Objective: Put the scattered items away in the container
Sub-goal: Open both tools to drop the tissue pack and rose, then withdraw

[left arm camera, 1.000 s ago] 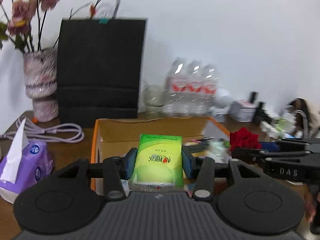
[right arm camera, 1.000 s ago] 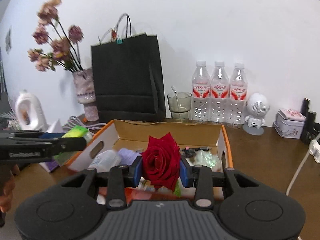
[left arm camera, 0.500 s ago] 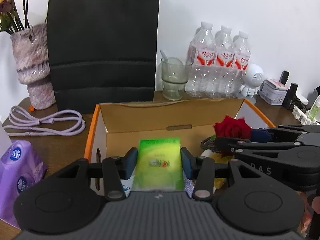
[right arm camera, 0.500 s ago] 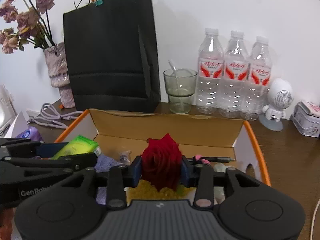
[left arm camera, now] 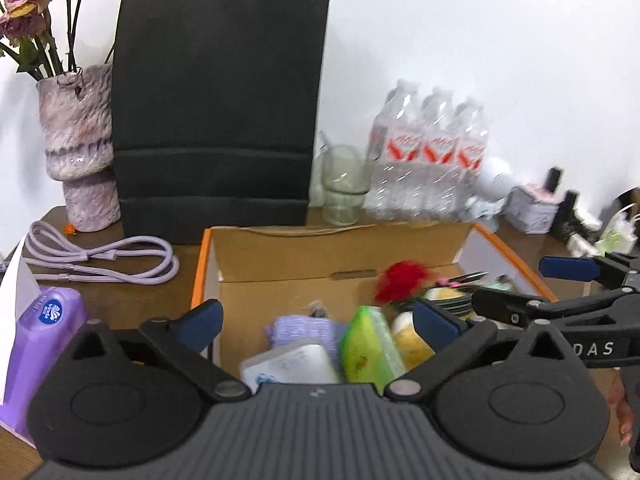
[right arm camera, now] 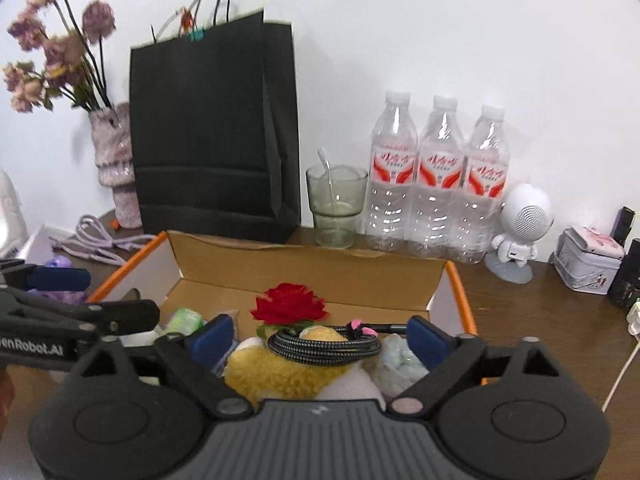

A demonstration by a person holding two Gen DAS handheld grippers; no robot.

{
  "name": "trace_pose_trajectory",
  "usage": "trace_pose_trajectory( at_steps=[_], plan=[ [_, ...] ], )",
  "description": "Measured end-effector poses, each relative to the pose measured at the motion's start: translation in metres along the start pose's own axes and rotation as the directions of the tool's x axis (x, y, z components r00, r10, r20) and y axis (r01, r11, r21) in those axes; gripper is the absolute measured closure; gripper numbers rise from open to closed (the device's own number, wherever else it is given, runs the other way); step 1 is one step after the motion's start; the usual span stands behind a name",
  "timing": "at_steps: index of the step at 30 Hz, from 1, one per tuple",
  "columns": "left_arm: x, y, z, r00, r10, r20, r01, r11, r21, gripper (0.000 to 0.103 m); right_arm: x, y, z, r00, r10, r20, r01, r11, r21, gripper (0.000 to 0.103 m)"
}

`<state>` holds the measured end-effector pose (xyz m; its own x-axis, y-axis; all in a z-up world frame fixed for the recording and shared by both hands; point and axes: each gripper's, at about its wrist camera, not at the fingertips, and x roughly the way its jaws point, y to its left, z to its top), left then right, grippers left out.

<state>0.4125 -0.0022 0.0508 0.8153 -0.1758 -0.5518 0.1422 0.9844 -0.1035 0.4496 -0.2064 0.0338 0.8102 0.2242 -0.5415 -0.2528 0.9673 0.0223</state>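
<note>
1. Both grippers hang over the cardboard box (left arm camera: 208,272), and both sets of jaws are springing apart right now. The left gripper (left arm camera: 316,322) is spread wide with nothing pressed between its pads; the green tissue pack (left arm camera: 370,350) lies tilted in the box below it, against a purple cloth (left arm camera: 304,330).
2. The right gripper (right arm camera: 318,338) is just as wide and grips nothing. The red rose (right arm camera: 289,307) sits in the box beyond its fingertips, head up, next to a coiled braided cable (right arm camera: 324,346) resting on a yellow plush toy (right arm camera: 276,372).
3. Handling call: the tissue pack looks light and squashy with a slick wrapper, so take it across its narrow sides with a moderate squeeze.
4. The rose is the delicate one: soft petals that crush easily. Grip low on the head or the stem, gently.
5. A purple tissue box (left arm camera: 40,340) and a lilac cord (left arm camera: 104,260) sit outside the box, on the table's left side, if they count as scattered items.
</note>
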Motion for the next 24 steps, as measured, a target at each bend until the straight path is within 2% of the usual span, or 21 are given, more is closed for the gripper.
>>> trace_pose_trajectory(
  at_steps=[1,5,12,19,24],
  plan=[
    [-0.006,0.0,0.0,1.0,-0.015,0.005,0.015,1.0,-0.01,0.0,-0.008,-0.002,-0.001,1.0,0.001,0.011,-0.001,1.0,0.002,0.0],
    [-0.032,-0.001,-0.007,0.998,-0.063,0.026,0.064,0.997,-0.033,0.0,-0.04,-0.008,-0.006,0.999,0.035,0.04,-0.035,0.999,0.007,0.0],
    [-0.088,-0.004,-0.037,0.993,-0.093,0.079,0.092,0.996,0.014,0.0,-0.097,-0.002,-0.035,0.996,0.05,0.067,-0.048,0.998,-0.036,0.0],
    [-0.13,0.004,-0.094,0.993,-0.1,0.058,0.097,0.994,0.049,0.0,-0.138,0.01,-0.085,0.997,0.067,0.041,-0.065,0.996,-0.053,0.0],
    [-0.15,0.012,-0.145,0.998,-0.048,0.04,0.047,0.999,0.026,0.0,-0.148,0.023,-0.124,0.998,0.06,-0.026,-0.061,0.997,-0.056,0.0]
  ],
)
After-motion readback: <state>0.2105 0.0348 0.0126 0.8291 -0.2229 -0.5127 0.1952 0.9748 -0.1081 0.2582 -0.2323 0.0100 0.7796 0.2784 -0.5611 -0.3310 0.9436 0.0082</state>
